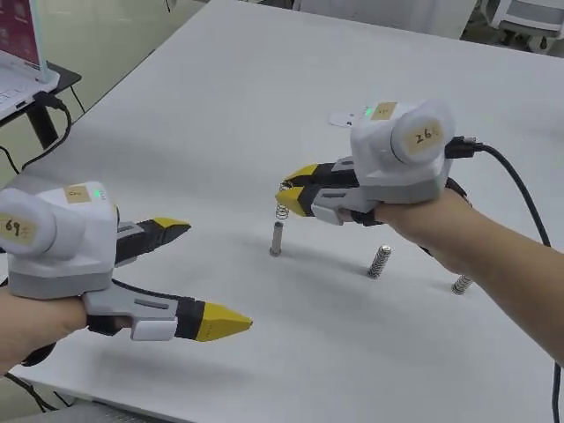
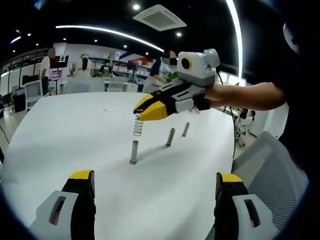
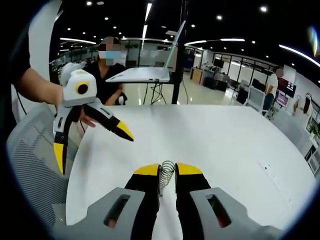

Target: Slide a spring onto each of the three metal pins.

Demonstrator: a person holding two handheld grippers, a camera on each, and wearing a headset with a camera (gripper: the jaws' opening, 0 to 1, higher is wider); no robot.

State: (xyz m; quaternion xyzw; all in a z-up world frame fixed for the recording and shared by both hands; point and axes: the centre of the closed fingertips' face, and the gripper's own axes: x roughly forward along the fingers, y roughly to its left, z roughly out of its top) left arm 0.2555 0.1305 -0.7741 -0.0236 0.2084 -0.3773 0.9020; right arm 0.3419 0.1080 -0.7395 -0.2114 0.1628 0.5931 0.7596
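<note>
The right gripper (image 1: 284, 193) has the spring (image 1: 281, 212) pinched by its top coils, jaws pressed in on it. The spring hangs from the tips with its long axis close to upright. Straight below stands the bare pin (image 1: 277, 239), upright on the table (image 1: 220, 106), and this is the relation to watch. The spring's lower end sits just above the pin's top, so close I can't tell whether they touch. In the left gripper view the coils look a shade off to one side of the pin. As I read it, the move ahead is a small nudge to centre the bore over the tip. Then it's a short drop straight down along the pin's axis. Miss the centring and the bottom coil could catch the pin's edge, so that the spring buckles or the pin tips over. The left gripper (image 1: 210, 271) hovers well away from the pin on the person's side, jaws spread wide and holding nothing. The right one is far nearer and clearly has the job. Off to the pin's other side, under the right forearm, stand the second pin (image 1: 380, 261) and the third pin (image 1: 462, 284). Each wears a spring already, so this looks like the last of the three. As holders go, that's two pins loaded and one waiting.
</note>
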